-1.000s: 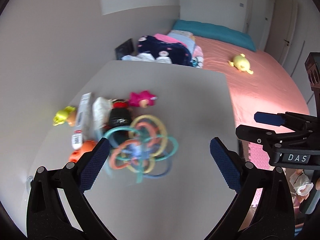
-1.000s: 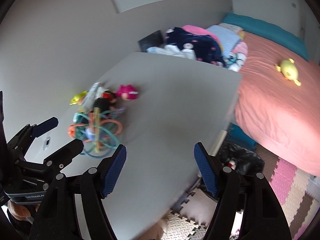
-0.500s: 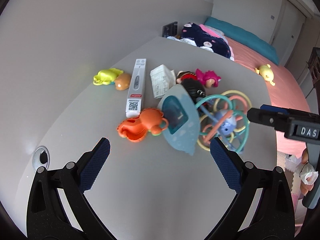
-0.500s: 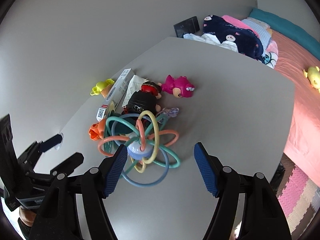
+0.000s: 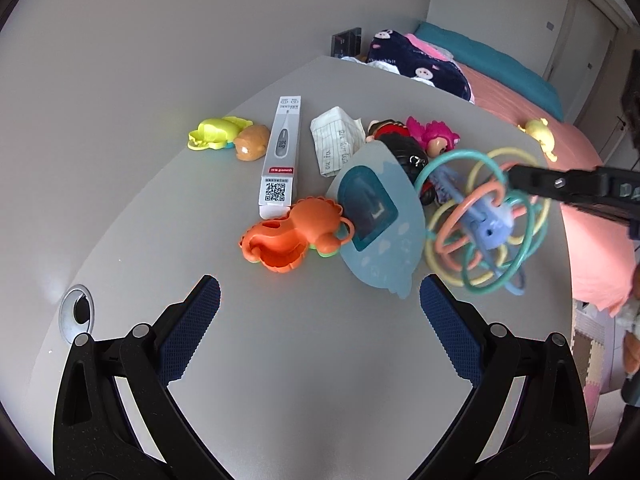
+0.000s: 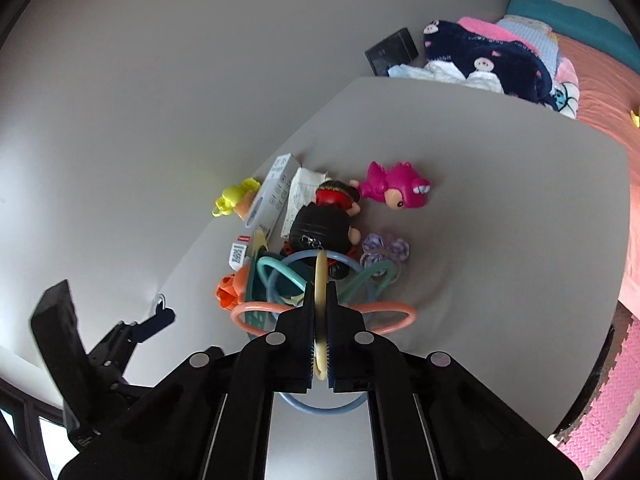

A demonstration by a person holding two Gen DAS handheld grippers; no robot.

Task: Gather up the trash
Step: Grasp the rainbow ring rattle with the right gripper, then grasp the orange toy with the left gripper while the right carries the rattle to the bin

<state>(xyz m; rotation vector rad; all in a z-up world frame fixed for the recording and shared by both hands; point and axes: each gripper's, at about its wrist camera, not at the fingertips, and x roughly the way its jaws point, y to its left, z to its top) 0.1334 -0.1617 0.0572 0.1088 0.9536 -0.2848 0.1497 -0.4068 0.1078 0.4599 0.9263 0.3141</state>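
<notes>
Now, right gripper [image 6: 320, 336]: closed tight on a pale yellow loop of the ring toy [image 5: 486, 224], the loop pinched between the two pads.
Left gripper [image 5: 320, 328]: jaws wide apart, nothing between them, hanging over bare table [image 5: 320, 380] short of the pile.
Ring toy: a ball of coloured loops, teal, salmon, yellow and blue, at the near right end of the pile; whether it rests on the table or is raised off it I cannot tell.
Crumpled paper [image 5: 338, 144]: lined, lying on the table in the middle of the pile, between the thermometer box [image 5: 280, 160] and the dark doll [image 5: 400, 144].
Thermometer box: long and white, flat on the table, its code label toward the camera.
Orange toy [image 5: 292, 234]: just beside the near end of the box, touching the blue card [image 5: 380, 220].
Blue card: propped at a tilt against the pile, between the orange toy and the ring toy.
Pink toy [image 6: 396, 190]: beyond the doll, apart from the rings.
Yellow toy [image 5: 218, 134]: at the left end, close to the wall.
Bed [image 5: 520, 96]: behind the table, with a pink cover.
</notes>
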